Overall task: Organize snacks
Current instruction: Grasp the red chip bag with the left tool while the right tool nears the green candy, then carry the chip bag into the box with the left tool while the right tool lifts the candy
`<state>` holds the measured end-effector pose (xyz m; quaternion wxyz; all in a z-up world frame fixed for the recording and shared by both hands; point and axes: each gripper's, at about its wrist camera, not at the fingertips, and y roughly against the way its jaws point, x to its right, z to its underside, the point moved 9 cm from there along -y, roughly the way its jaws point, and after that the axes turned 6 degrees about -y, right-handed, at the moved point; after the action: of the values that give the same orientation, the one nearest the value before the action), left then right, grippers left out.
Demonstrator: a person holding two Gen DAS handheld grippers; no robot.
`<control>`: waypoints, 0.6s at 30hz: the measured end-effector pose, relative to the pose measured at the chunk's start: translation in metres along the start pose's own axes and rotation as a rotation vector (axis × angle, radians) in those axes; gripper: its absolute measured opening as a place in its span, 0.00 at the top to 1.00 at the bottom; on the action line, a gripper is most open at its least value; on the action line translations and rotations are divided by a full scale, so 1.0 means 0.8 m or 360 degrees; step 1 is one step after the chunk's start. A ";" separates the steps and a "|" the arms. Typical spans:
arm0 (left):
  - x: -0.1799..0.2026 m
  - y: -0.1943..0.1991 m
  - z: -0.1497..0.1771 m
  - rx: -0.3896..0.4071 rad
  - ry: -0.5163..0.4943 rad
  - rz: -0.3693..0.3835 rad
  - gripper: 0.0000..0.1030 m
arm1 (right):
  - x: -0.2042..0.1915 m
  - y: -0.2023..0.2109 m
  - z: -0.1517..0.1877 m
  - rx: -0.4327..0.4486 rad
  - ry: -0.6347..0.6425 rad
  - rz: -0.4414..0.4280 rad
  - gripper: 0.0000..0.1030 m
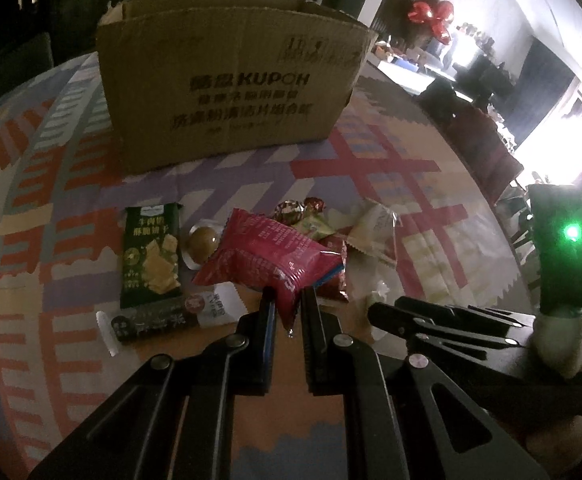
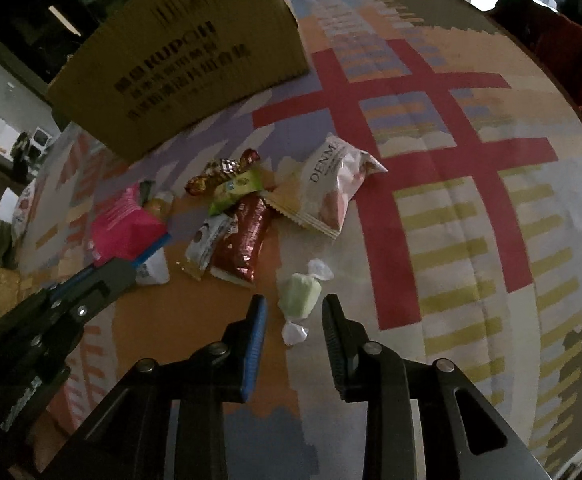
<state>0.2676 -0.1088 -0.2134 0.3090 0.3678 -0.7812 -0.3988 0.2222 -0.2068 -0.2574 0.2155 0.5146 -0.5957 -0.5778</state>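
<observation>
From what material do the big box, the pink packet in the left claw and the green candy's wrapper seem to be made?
The big box: brown corrugated cardboard, matte, with printed black text and bent flaps. The pink packet, pinched in the left claw: likely plastic film, slightly glossy, puffed, with a crimped end. The green candy between the right claw's open fingers: probably thin translucent plastic, twisted at both ends.
</observation>
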 end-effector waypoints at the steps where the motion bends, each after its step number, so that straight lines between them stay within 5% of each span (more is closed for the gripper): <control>1: -0.001 0.000 0.000 -0.0001 0.0005 0.0001 0.87 | -0.001 -0.002 -0.001 0.0002 0.0013 0.0016 0.71; 8: 0.000 0.000 0.001 -0.0009 -0.0008 -0.0003 0.87 | -0.003 -0.015 -0.003 0.0003 0.0095 0.0079 0.76; 18: 0.005 0.009 -0.011 0.0041 -0.0022 0.0014 0.87 | -0.028 0.031 -0.028 0.0168 0.0144 -0.0007 0.79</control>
<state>0.2702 -0.1123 -0.2023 0.3006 0.3654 -0.7899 -0.3900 0.2406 -0.2026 -0.2219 0.2134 0.5521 -0.6140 -0.5222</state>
